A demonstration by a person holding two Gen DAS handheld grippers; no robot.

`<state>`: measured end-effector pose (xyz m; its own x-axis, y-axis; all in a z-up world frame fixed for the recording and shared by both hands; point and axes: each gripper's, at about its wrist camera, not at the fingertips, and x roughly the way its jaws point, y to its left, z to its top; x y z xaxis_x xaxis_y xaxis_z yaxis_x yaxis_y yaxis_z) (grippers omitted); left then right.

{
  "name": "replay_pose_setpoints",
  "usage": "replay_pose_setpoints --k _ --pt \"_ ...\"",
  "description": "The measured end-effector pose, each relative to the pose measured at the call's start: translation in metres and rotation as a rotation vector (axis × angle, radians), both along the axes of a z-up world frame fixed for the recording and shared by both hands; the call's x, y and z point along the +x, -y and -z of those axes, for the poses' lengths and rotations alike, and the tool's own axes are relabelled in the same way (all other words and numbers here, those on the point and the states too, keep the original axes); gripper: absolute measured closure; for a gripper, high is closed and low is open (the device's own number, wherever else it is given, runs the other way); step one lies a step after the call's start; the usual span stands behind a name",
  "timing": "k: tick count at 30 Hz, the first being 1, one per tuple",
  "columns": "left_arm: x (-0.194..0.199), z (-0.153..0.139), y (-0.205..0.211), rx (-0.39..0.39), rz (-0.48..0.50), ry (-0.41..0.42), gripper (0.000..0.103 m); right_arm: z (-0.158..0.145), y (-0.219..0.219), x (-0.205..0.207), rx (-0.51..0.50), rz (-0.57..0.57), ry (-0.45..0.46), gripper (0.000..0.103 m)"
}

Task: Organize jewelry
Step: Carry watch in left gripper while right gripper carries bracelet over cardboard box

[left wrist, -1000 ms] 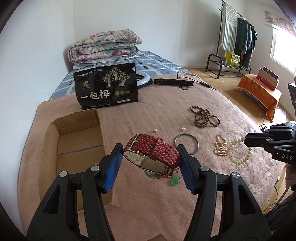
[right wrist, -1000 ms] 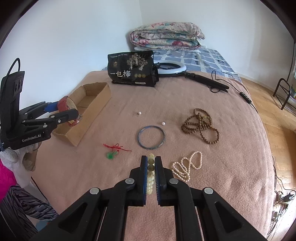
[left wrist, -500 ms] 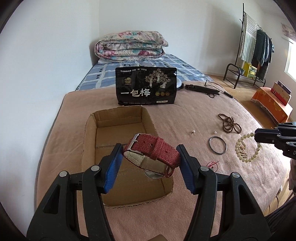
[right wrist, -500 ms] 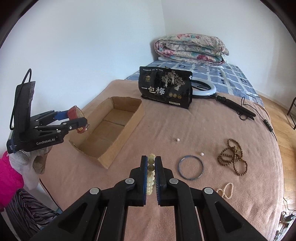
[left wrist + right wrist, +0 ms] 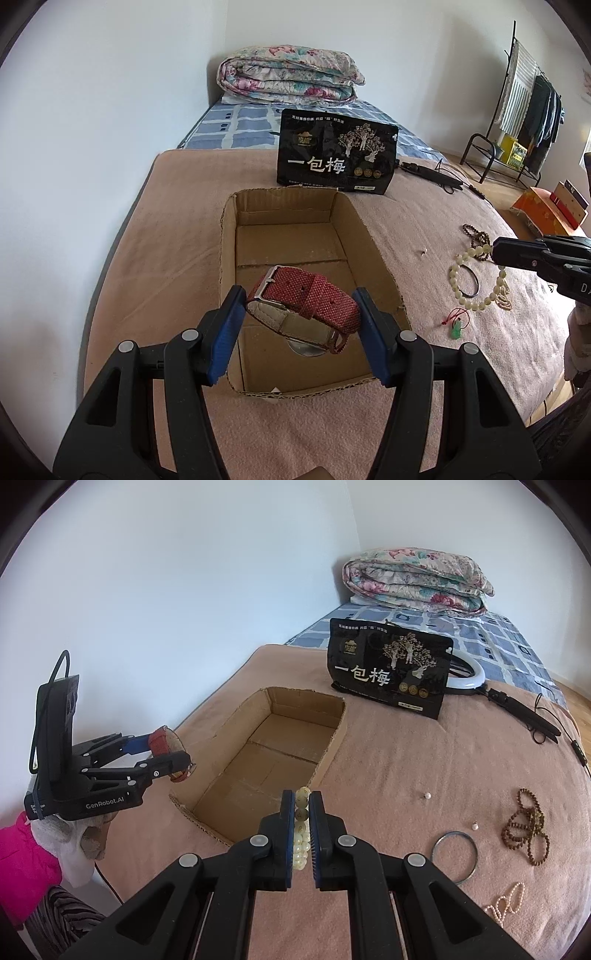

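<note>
My left gripper (image 5: pixel 299 321) is shut on a red woven watch (image 5: pixel 306 308) and holds it above the near end of an open cardboard box (image 5: pixel 229 236). The left gripper (image 5: pixel 173 755) also shows at the left of the right wrist view, beside the box (image 5: pixel 332 746). My right gripper (image 5: pixel 302 812) is shut on a pale bead bracelet (image 5: pixel 301 825), held just right of the box's near corner. In the left wrist view the right gripper (image 5: pixel 496 253) holds that bracelet (image 5: pixel 476 280) hanging above the blanket.
On the pink blanket lie a blue bangle (image 5: pixel 455 854), a brown bead string (image 5: pixel 526 827), a pearl strand (image 5: pixel 506 904), two loose pearls (image 5: pixel 427 795) and a green charm on red cord (image 5: pixel 457 326). A black snack bag (image 5: pixel 336 162) stands behind the box.
Both grippers have swung left toward the box. The watch now hangs over the box's inside; the bracelet has come close to its right side.
</note>
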<state>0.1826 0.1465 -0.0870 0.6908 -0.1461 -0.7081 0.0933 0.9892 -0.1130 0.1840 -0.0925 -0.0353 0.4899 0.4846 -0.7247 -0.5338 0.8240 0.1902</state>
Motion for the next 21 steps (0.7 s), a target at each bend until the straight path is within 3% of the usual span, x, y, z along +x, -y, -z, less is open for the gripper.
replay_pose_setpoints --k 21 --pt "0.014 0.031 0.005 0.023 0.026 -0.078 0.042 0.035 -0.056 0.026 0.046 -0.027 -0.060 0.098"
